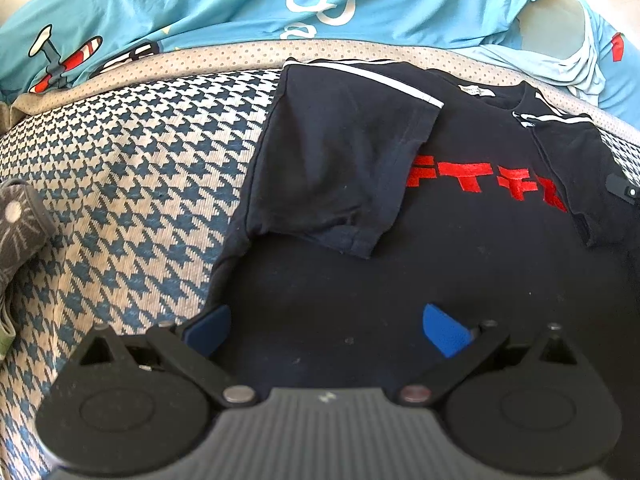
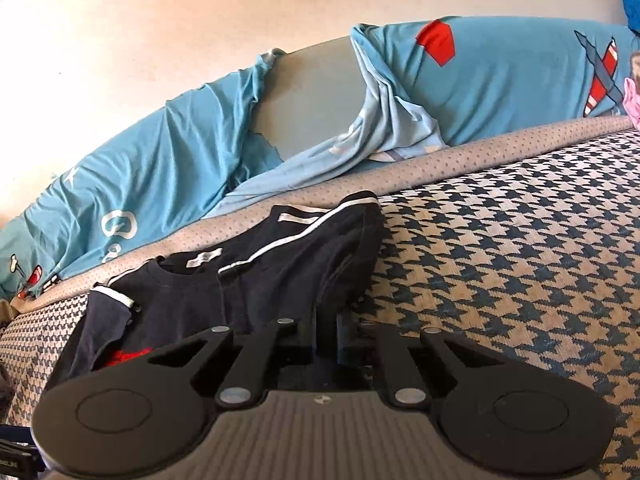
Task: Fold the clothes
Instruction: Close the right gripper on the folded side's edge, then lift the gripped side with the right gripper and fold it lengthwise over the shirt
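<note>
A black T-shirt [image 1: 400,264] with red letters and white shoulder stripes lies face up on a houndstooth cover [image 1: 120,200]. One sleeve [image 1: 340,160] is folded in over the chest. My left gripper [image 1: 326,322] hovers open over the shirt's lower body, with nothing between its blue pads [image 1: 444,334]. In the right wrist view my right gripper [image 2: 327,332] is shut on the other sleeve [image 2: 320,248], whose dark cloth rises in a bunch from the fingers. The collar and label of the T-shirt [image 2: 192,280] lie to its left. A tip of the right gripper [image 1: 622,190] shows at that sleeve.
Blue bedding [image 1: 180,8] printed with planes is heaped along the far side, behind a beige dotted edge [image 2: 480,152]. A grey patterned cloth [image 1: 20,220] lies at the left border. Something pink [image 2: 632,100] sits at the far right. Bare houndstooth cover [image 2: 520,260] extends right of the shirt.
</note>
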A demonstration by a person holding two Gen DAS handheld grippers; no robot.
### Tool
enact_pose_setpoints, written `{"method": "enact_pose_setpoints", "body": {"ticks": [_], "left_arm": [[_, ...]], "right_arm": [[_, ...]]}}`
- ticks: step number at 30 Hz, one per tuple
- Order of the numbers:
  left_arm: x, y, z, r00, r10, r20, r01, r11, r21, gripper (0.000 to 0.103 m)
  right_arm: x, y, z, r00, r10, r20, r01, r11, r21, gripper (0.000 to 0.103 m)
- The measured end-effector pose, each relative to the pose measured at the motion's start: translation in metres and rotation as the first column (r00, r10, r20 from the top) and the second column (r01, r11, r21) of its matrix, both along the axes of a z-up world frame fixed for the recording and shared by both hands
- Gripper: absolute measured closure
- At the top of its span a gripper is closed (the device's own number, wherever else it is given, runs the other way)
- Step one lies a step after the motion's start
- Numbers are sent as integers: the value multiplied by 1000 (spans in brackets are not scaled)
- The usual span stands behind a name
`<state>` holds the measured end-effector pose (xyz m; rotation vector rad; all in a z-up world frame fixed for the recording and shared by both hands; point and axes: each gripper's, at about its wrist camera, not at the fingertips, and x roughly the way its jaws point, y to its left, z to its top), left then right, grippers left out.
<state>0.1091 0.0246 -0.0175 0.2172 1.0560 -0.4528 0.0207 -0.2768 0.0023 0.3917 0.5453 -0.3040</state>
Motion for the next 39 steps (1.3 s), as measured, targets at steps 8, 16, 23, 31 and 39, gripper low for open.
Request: {"method": "enact_pose_setpoints", "body": {"ticks": [8,16,23,31,39], "left_arm": [[-1,-1,-2,1000,-8,11,7,1000,18,0],[-1,-2,-3,1000,-11,20,10,999,33,0],[-1,0,-2,1000,-14,17,13,999,29,0],[-2,2,2,1000,0,15,0,1000,20,0],[-2,7,5,1000,5,19,-5,1000,17,0]], "right_arm": [[-1,-11,-8,999,-41,-28,43,997,66,93],[-5,-18,-13,998,-47,-46,52,993,109,90],[-5,-12,-14,999,-18,-35,20,998,67,91],[-6,-3,-3,1000,-2,-9,2,1000,24,94],[-8,5,11,999,19,26,-18,1000,-10,94]]}}
